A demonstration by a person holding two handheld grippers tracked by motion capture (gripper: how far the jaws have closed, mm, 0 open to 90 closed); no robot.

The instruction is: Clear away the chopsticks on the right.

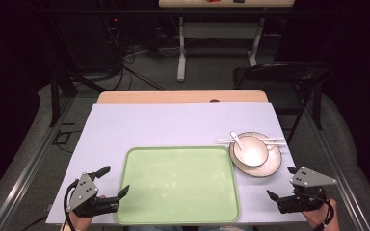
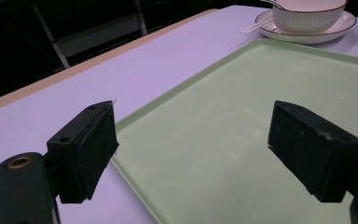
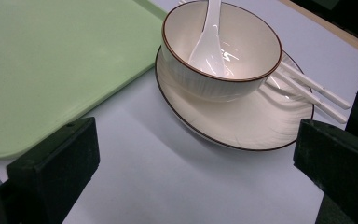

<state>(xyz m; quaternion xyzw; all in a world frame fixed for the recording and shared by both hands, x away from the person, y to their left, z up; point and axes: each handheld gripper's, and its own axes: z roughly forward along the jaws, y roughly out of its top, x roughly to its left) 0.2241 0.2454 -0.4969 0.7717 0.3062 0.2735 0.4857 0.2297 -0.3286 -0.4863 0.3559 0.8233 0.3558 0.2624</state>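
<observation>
The bowl (image 3: 221,51) stands on a plate (image 3: 242,123) in the upper middle of the right gripper view, with a white spoon (image 3: 207,39) leaning inside it and a pair of white chopsticks (image 3: 314,95) lying across the plate's rim at the right side. In the high view this set is at the right of centre, just beside the right edge of the green tray (image 1: 178,185), and not touching it as far as I can see.

I judge that the work is at its start: nothing is grasped yet, and the dishes probably must go onto the tray. The right gripper (image 1: 283,185) has its jaws wide apart and empty; the plate lies ahead of them and between their lines, near but apart. The next move would call for going forward and low to take the plate's rim, keeping it level so the bowl does not slide.

The left gripper (image 1: 115,182) also has its jaws wide and empty, one over the tray's left corner, one over the lilac counter (image 1: 173,122).
</observation>
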